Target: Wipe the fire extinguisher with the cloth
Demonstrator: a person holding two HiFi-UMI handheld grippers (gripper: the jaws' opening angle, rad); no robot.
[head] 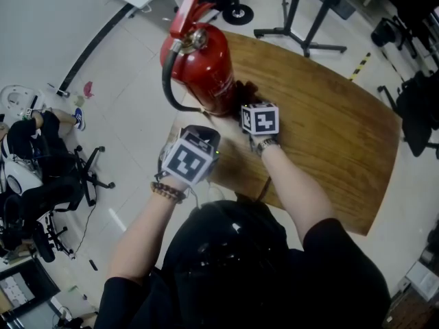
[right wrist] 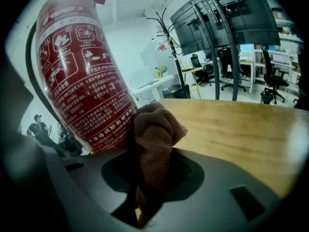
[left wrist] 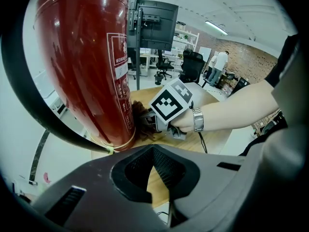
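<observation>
Brown cloth (right wrist: 155,127), clamped in right gripper (right wrist: 150,161) jaws, touches fire extinguisher (right wrist: 82,76); wiping seems underway, sweep upward next; left gripper (left wrist: 153,150) jaws together.

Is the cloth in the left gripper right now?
No, the brown cloth is pinched in the right gripper, beside the fire extinguisher.

txt | extinguisher label (right wrist: 82,81): white print, unreadable | other txt: none

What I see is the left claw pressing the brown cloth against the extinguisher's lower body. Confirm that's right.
Wrong claw: the right claw is pressing the brown cloth against the extinguisher's lower body, as the right gripper view shows. The left claw holds nothing.
</observation>
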